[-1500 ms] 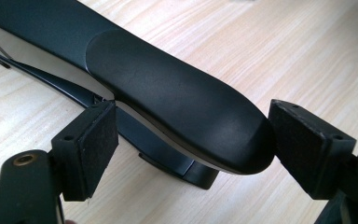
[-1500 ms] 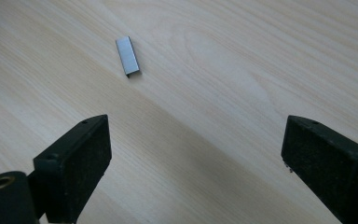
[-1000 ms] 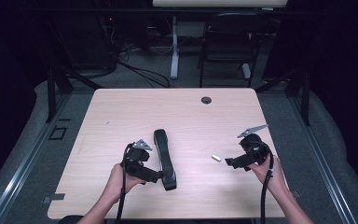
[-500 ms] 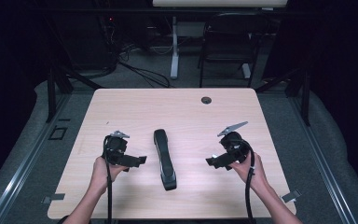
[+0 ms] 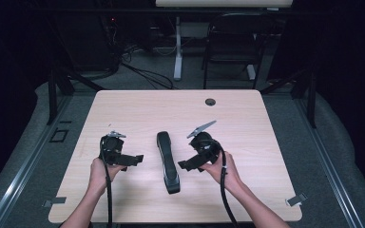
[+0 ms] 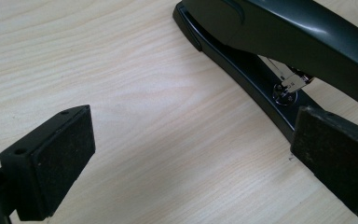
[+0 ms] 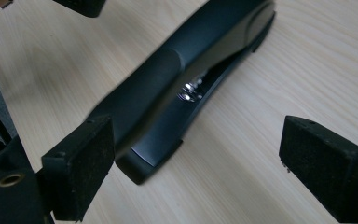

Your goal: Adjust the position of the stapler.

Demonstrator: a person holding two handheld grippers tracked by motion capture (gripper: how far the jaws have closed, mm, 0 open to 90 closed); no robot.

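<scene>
Black and long, the stapler (image 5: 167, 161) is lying flat near the middle of the pale wooden table (image 5: 266, 142), its length running from the far side toward the person. To the left of the stapler, the left gripper (image 5: 134, 159) is hovering just above the tabletop in the person's left hand (image 5: 102, 172), jaws pointing toward the stapler and standing wide apart with nothing between them. In the left gripper view the stapler (image 6: 279, 51) is sitting beyond the jaws, its metal staple mouth showing under the raised top arm.

To the right of the stapler, the right gripper (image 5: 186, 166) is being held in the right hand (image 5: 222, 171), close beside the stapler's near half, jaws also spread wide and gripping nothing. In the right gripper view the stapler (image 7: 177, 84) is lying just beyond the gap, nearer one jaw.
</scene>
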